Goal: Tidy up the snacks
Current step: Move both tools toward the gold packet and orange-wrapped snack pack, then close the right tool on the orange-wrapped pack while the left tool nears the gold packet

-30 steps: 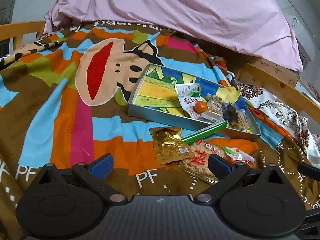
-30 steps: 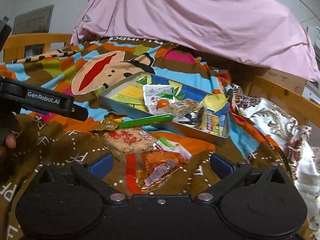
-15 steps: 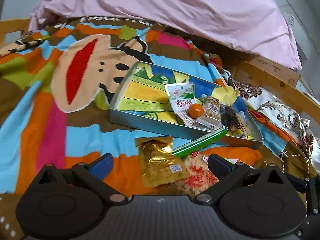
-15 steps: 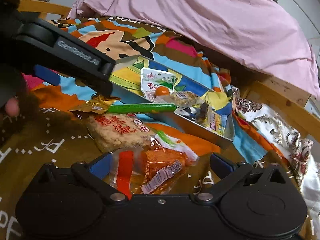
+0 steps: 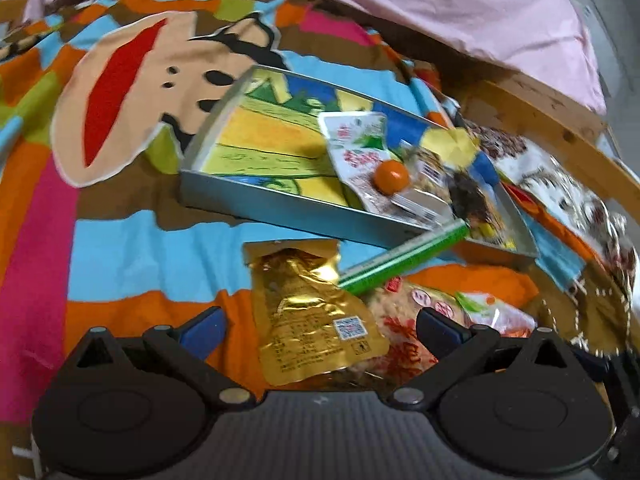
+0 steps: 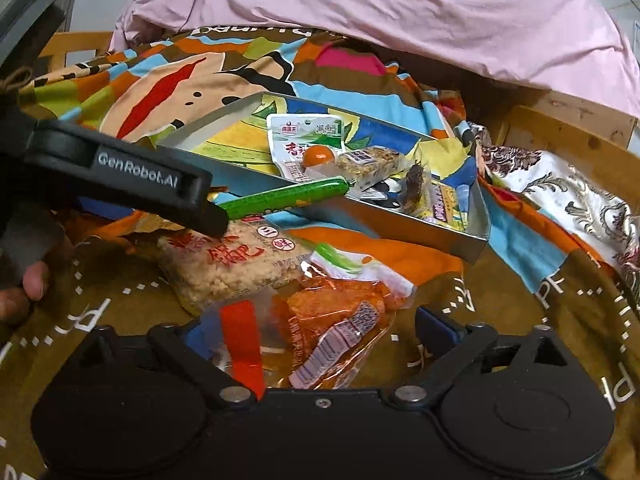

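**A:** Gold foil pouch (image 5: 316, 312) is filling the left wrist view now, lying on the patterned blanket (image 5: 120, 248) just short of the tin tray (image 5: 280, 208). The left gripper (image 5: 320, 328) has been closing in on it, and its blue pads are standing wide on either side, not touching yet.

**B:** And the green stick (image 5: 404, 258)?

**A:** Leaning on the tray's near wall, one end beside the pouch.

**B:** Switching to the right wrist view.

**A:** The right gripper (image 6: 310, 326) has dropped over the orange packet (image 6: 320, 328). Its jaws have just been narrowing a touch, but they are gaping around the packet, not pinching it. The rice cracker bar (image 6: 236, 264) is lying just beyond, under the other tool's finger.

**B:** So both hands are lining up pickups; I'd say four snacks are waiting outside the tray.
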